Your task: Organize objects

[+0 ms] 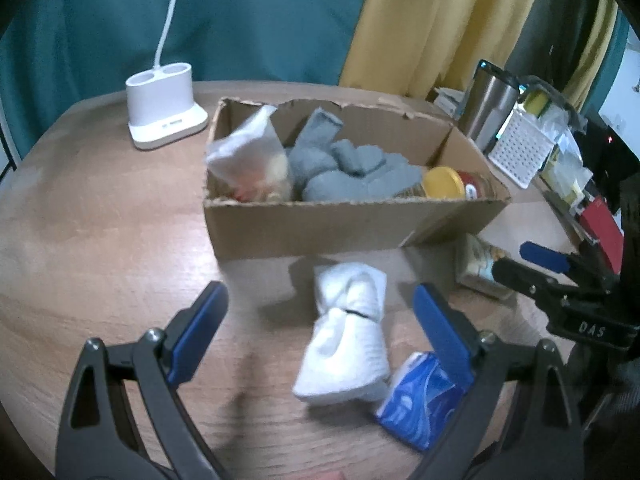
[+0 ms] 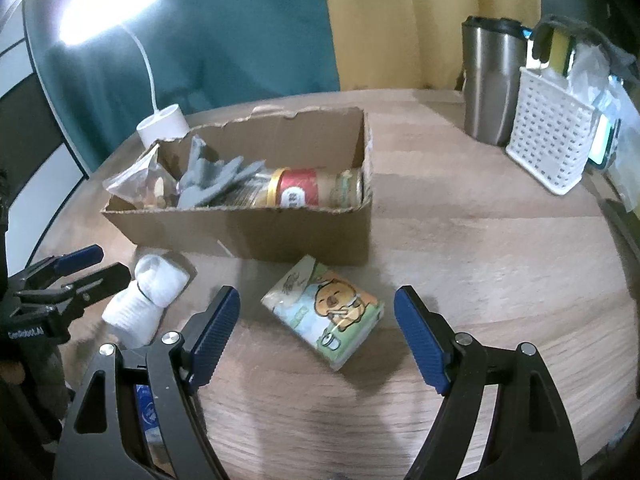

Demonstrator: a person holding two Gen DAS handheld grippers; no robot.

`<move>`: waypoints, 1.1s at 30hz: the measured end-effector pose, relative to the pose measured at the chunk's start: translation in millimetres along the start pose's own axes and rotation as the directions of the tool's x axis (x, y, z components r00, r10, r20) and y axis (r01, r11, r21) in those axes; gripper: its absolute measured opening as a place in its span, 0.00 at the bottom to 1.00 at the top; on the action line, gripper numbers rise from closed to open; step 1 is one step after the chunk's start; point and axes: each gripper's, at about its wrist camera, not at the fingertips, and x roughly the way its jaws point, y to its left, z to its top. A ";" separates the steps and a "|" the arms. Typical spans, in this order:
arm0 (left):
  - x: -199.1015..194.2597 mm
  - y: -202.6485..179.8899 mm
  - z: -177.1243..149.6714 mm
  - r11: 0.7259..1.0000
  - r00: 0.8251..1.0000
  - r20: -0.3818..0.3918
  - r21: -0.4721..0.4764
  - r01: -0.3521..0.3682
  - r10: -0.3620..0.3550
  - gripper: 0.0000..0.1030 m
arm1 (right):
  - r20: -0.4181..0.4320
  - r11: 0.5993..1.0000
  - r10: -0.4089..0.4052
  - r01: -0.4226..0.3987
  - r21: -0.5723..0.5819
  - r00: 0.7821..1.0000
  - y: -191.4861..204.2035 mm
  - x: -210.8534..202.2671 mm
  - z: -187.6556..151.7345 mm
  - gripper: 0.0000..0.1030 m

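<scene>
- Right now the box (image 1: 344, 220) sits mid-table, holding a clear bag (image 1: 248, 160), grey gloves (image 1: 340, 164) and a jar (image 2: 298, 192) lying on its side.
- Just in front of the box lies a white sock roll (image 1: 348, 328), with the left gripper (image 1: 320, 332) spread wide around it, pads clear of it, gripping nothing.
- Beside the roll, further from the box, lies a blue packet (image 1: 420, 396).
- Also in front of the box, a cartoon tissue pack (image 2: 324, 312) lies between the right gripper (image 2: 316, 336) jaws, which stand wide and touch nothing.
- Behind the box stands a white lamp base (image 1: 164, 108); off to its side, a steel mug (image 2: 492, 80) and a white basket (image 2: 548, 148).
</scene>
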 end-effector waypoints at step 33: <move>28.6 -15.6 -14.7 0.990 0.998 -0.054 0.138 0.017 -0.010 0.46 | -0.066 0.999 -0.047 0.047 -0.008 0.997 -5.1 27.9 -0.3 0.70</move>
